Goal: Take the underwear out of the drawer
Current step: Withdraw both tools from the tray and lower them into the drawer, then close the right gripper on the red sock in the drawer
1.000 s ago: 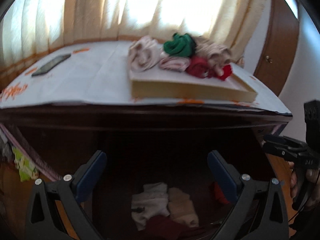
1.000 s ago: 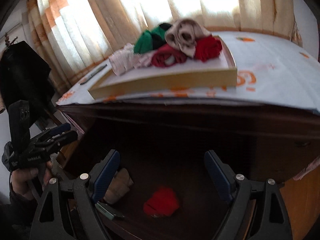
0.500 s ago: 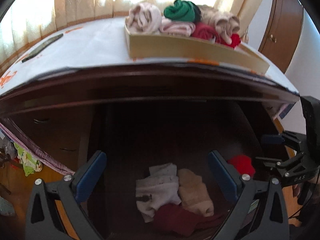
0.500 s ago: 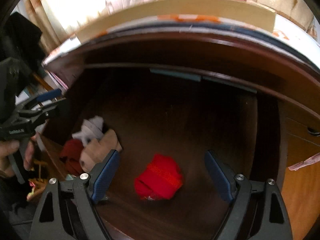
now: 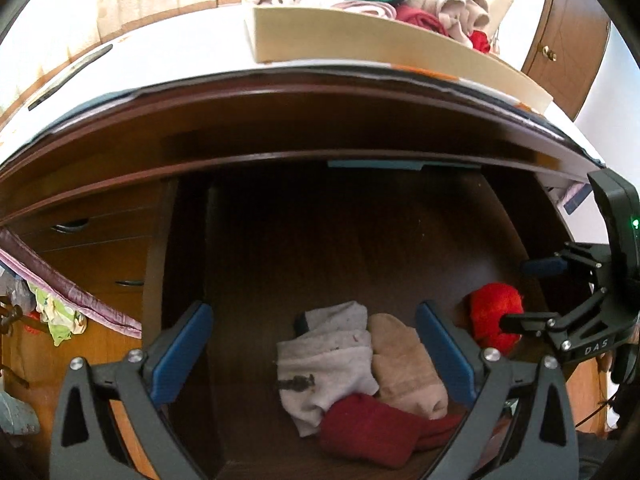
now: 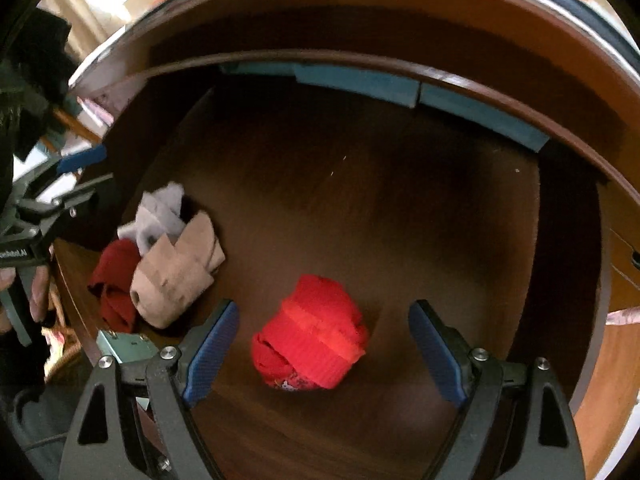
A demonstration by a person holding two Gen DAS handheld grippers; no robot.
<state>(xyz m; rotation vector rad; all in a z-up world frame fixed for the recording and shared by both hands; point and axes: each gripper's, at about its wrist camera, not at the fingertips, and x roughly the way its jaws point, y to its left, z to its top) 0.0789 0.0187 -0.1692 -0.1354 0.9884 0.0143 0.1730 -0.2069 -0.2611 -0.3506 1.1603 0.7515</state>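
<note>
The dark wooden drawer (image 6: 400, 200) is open. A rolled bright red underwear (image 6: 312, 332) lies on its floor, right between the open fingers of my right gripper (image 6: 324, 352), which hovers just above it; it also shows in the left wrist view (image 5: 494, 316). My left gripper (image 5: 316, 352) is open above a pile at the drawer's left front: a white piece (image 5: 328, 356), a beige piece (image 5: 404, 364) and a dark red piece (image 5: 368, 432). The pile shows in the right wrist view as well (image 6: 172, 268).
A wooden tray (image 5: 380, 40) with several rolled garments stands on the dresser top above the drawer. Closed drawers (image 5: 100, 252) are to the left. A cupboard door (image 5: 560, 40) stands at the far right.
Both grippers have dropped from dresser-top height down into the open drawer. The right gripper has closed in on the bright red underwear; the left has neared the pile.
</note>
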